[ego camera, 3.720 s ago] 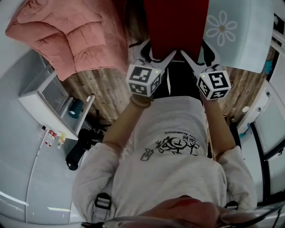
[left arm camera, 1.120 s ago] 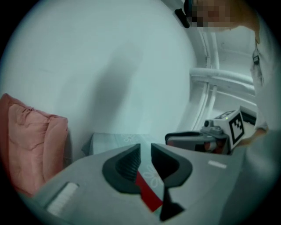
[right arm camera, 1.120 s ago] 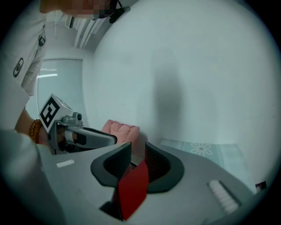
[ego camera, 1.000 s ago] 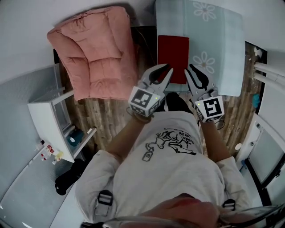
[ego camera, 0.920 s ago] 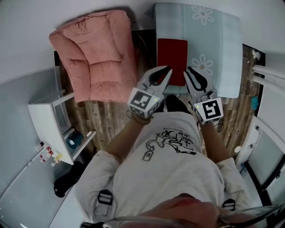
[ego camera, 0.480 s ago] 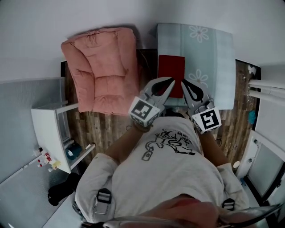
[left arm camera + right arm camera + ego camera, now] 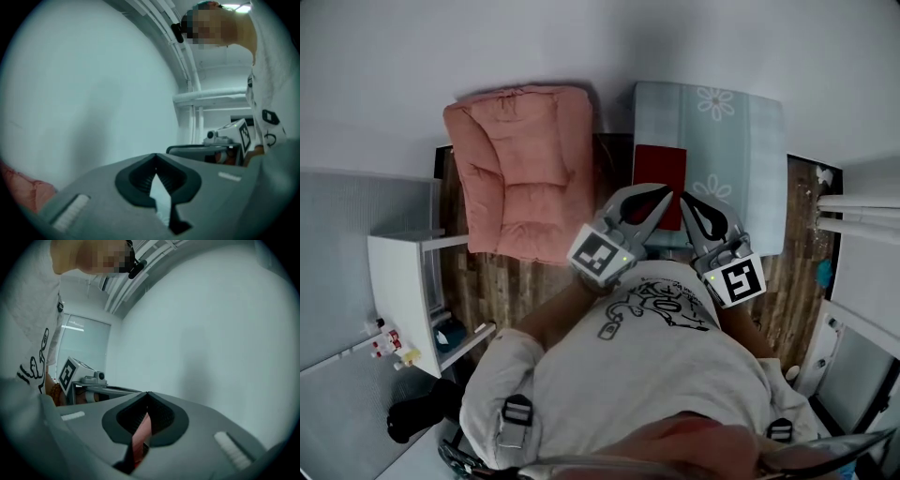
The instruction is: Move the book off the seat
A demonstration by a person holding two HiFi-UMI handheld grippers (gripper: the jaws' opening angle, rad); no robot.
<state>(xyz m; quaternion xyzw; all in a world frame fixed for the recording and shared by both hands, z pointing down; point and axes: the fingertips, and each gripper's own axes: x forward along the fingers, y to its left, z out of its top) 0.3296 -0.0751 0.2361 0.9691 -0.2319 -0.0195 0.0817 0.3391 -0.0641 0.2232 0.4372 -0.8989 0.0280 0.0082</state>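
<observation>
While both grippers are held level in front of the person's chest, the red book (image 7: 661,167) lies flat on the pale blue flowered cushion (image 7: 741,159), along its left edge and toward its near edge. Neither gripper touches it. The left gripper (image 7: 664,194) has its jaws clenched tip to tip with nothing between them, and the right gripper (image 7: 688,201) is closed the same way, also empty (through the slot behind its tips only a sliver of red shows). From the head view the two sets of tips overlap the book's near end. A pink padded armchair (image 7: 520,169) stands just left of the cushion on the wooden floor (image 7: 502,281).
</observation>
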